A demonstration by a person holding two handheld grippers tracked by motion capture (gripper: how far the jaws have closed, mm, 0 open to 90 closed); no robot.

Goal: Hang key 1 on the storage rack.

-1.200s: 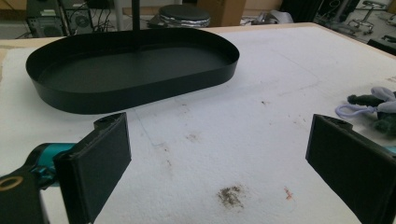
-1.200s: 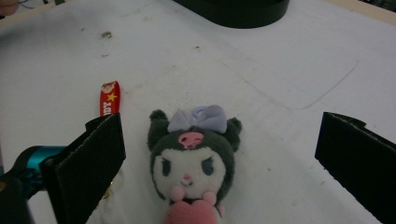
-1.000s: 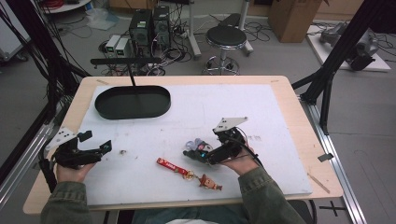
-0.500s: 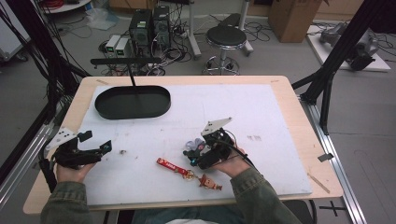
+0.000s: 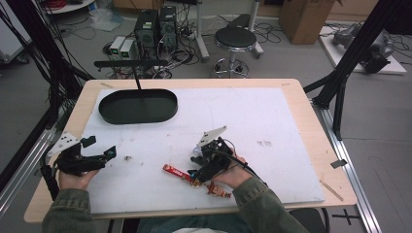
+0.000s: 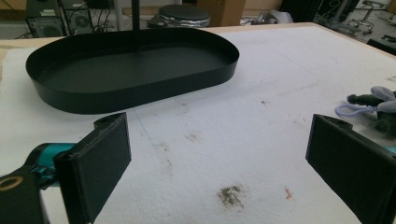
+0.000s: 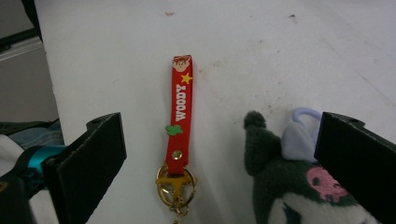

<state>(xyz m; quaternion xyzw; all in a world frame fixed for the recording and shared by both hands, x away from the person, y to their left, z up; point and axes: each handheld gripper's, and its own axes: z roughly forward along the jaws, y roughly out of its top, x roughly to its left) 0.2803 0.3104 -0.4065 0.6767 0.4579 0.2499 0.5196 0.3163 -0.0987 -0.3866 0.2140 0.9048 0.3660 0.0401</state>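
Note:
A red "WOODY" keychain strap (image 7: 180,109) lies flat on the white table cover, with a gold ring (image 7: 175,184) at its near end. In the high view the strap (image 5: 175,171) sits just left of my right gripper (image 5: 197,166). A dark grey plush toy (image 7: 275,177) with a lilac loop lies beside the strap. My right gripper (image 7: 222,123) hangs open over both, strap and plush between its jaws. My left gripper (image 5: 108,154) rests open at the table's left; nothing lies between the jaws of the left gripper (image 6: 219,128). The plush (image 6: 373,105) shows far right there.
A black oval tray (image 5: 138,106) stands at the back left with a thin black post rising by it; the tray (image 6: 130,70) lies ahead of the left gripper. A small figure charm (image 5: 218,189) lies near the front edge. Dirt smudges (image 6: 229,195) mark the cover.
My right gripper has swung left and down, turning over the plush toward the red strap. The left gripper has stayed where it was.

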